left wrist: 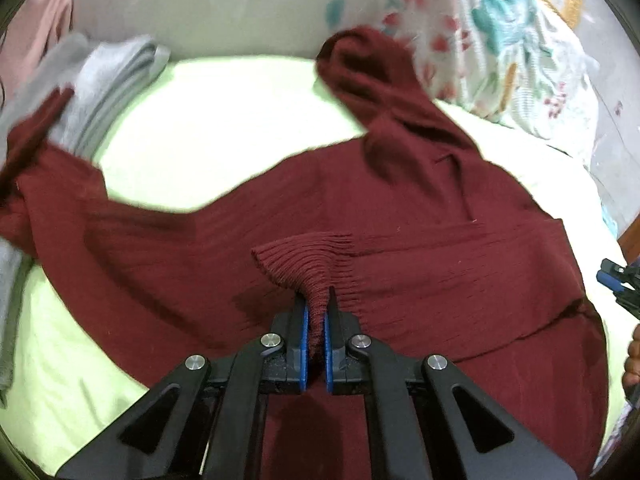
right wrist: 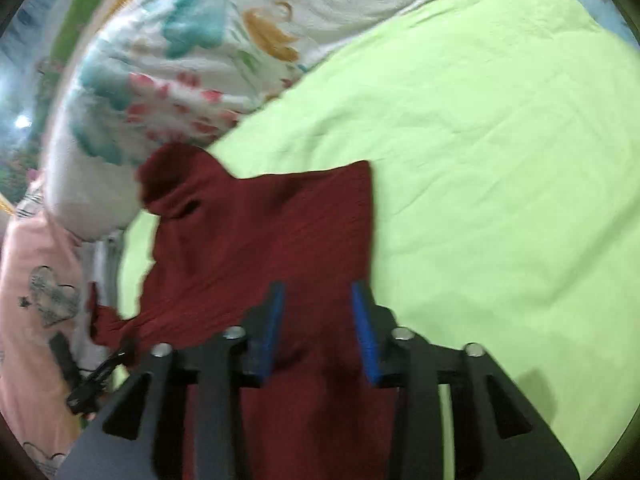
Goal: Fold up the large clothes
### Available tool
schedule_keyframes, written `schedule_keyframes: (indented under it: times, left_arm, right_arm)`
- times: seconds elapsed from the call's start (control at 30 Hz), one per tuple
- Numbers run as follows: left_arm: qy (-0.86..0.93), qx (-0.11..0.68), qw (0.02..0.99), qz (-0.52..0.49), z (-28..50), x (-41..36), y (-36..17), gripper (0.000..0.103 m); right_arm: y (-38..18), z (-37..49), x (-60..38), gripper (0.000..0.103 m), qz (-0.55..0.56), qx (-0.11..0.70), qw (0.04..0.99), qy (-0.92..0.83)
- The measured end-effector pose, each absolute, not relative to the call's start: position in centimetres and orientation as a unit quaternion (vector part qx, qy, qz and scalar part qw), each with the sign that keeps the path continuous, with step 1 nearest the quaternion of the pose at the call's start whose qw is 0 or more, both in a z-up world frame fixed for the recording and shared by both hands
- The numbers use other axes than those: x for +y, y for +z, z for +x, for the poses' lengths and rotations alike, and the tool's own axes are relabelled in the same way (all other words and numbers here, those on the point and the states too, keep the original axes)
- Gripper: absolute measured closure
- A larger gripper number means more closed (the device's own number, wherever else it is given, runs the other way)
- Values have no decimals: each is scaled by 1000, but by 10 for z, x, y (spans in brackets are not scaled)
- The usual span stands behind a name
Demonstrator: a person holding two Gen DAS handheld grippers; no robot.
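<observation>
Maroon knit sweater (left wrist: pixel 400 208) lies spread across the lime-green bed sheet (left wrist: pixel 224 112), body running left-right, one sleeve (left wrist: pixel 380 92) flopped toward the far right against the floral quilt (left wrist: pixel 500 40). Grey folded clothes (left wrist: pixel 108 76) sit at the far left w/ the sweater's other end draped onto them.

Left gripper (left wrist: pixel 316 316): jaws pinched tight on a ribbed edge of the sweater, prob. a cuff or hem, which fans out above the blue pads (left wrist: pixel 306 328). Fabric is tented up a bit off the rest of the garment.

Right gripper (right wrist: pixel 320 320): jaws about half apart, nothing clamped; sweater lies under and beyond them, but pads (right wrist: pixel 276 320) aren't pressing on it. In the left wrist view it shows only at the far right edge, just off the sweater's right end.

Step in hand, by my read: start of a fold – left has its hold, right is free and needs its own grab. Little folding done yet; garment is still mostly laid out, sleeves loose.

Next move calls for: right to pick a matching edge or corner of the sweater on its side and close on it, then both carry the fabric over the body together. Keep the pull even, knit stretches and bunches easily. The far sleeve needs tucking in too.
</observation>
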State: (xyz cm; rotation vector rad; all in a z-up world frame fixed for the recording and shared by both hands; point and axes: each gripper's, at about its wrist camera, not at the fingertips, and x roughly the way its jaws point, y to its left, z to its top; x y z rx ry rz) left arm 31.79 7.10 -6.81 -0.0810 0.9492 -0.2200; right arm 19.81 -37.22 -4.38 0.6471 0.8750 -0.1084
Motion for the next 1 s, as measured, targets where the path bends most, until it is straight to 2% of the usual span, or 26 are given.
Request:
schedule_keyframes:
  times: [0.2,0.23,0.27,0.43,0.6,0.63,0.73,0.83,0.9,1.0]
  left_arm:
    - [-101,456,880,-80,319,84,-72,99]
    - [-102,459,879,-85,320,85,-72,99]
    - [-105,463,875,-92,321,86,-73,99]
    - [-142,462,869,-104,314,76,-65,99]
    - [-119,476,868,-72,320,68,-74,99]
    - [-118,481,866,-74,321,71,-78,99]
    - [-116,488,862,-76,322,75,-83,98]
    - [-109,492,861,-77,321,75,-85,96]
    - [-104,490,862,-81,317,78,-83,90]
    - [-77,482,869,-84,307,97,-75,89]
  right_arm:
    - [-85,253,-372,61,253,477,839,-67]
    - [-84,254,-369,65,246,473,844,-60]
    - [-83,259,-366,97,234,479,845,-45]
    - [-61,258,-377,97,196,471,859,-44]
    - [-80,266,-373,96,165,510,843,-51]
    - [-76,261,-370,91,162,502,847,-62]
    - [-55,240,-354,89,138,462,873,-74]
    - [-60,233,-330,72,127,463,877,-19]
    - [-82,235,-327,71,112,501,858,-33]
    - [-76,228,-338,71,136,485,863,-46]
